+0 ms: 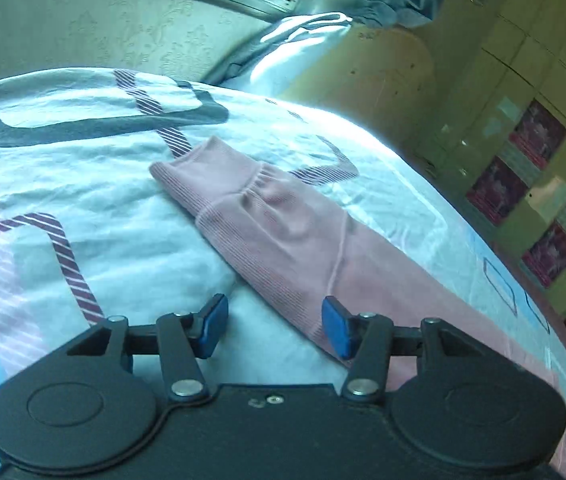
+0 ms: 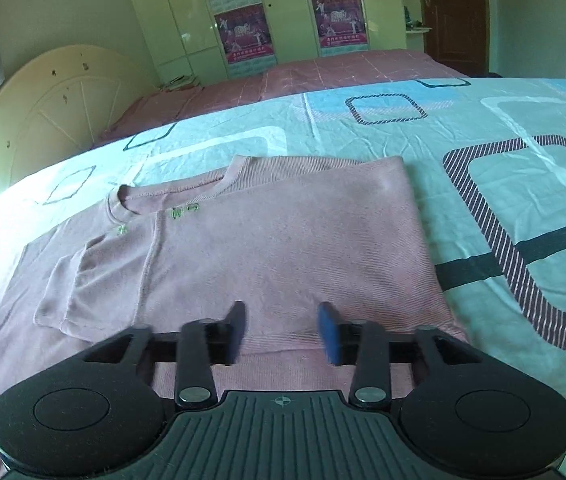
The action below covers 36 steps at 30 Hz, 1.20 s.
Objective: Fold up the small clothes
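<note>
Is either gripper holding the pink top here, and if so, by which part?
Nothing is held. The left gripper hangs open over the sleeve edge; the right gripper is open above the pink top near its hem.

Your pink top is soft ribbed knit cloth, matt, lying on a crinkled printed cotton bedsheet. Your tongs are matt black plastic with bright metal rivets and smooth blue pads; the far wardrobe looks glossy.
</note>
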Available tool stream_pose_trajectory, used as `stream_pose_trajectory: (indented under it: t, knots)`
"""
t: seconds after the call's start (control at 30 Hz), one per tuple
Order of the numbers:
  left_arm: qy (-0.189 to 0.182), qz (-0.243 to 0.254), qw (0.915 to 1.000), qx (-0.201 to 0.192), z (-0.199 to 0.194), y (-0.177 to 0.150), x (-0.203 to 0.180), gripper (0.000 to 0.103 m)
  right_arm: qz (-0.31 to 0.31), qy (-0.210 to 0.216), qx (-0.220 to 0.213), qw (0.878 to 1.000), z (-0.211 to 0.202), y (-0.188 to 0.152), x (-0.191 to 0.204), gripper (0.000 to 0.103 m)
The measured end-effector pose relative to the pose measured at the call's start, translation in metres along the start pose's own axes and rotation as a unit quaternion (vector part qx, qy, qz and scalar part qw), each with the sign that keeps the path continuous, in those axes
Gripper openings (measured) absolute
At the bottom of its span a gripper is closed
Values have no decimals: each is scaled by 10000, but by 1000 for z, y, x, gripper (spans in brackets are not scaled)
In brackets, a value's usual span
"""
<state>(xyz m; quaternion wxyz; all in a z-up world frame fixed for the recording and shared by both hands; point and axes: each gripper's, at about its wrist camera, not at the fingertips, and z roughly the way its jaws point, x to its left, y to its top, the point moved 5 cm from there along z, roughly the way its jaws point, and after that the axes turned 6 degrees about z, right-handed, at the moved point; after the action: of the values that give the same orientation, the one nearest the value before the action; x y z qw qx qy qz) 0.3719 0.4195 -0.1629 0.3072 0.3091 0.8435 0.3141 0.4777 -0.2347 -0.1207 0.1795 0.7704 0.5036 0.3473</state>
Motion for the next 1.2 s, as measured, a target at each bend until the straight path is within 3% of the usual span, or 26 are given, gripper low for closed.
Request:
stream_pose_trajectory:
  t: [0.2, 0.3, 0.37, 0.5, 0.77, 0.87, 1.0, 1.2]
  knots:
    - [-87, -860, 9960, -213, 23, 30, 39, 47, -95, -52, -243, 9996, -6, 11, 21, 55]
    - [-159, -1085, 9936, -287, 33, 37, 49, 41, -148, -237, -226, 9994, -4, 14, 21, 48]
    - [-163, -1103, 9933, -309, 37, 39, 50, 37, -193, -417, -190, 9988, -1, 15, 18, 46]
    - [-129, -853, 9960, -246, 45, 42, 49, 17, -564, -866, -168, 9945, 4, 11, 16, 46]
    - [-61, -409, 9986, -339, 40, 48, 30, 11, -1024, -1074, -138, 9888, 11, 1, 18, 46]
    - [-235, -72, 9985, -480, 31, 53, 3, 10, -1121, -1048, -146, 9880, 12, 1, 19, 46]
    - [-744, 638, 9936, -554, 18, 53, -58, 10, -1180, -988, -176, 9879, 11, 2, 17, 46]
    - [-1665, 1829, 9681, -405, 0, 17, -184, 10, -1095, -874, -215, 9899, 4, 5, 8, 46]
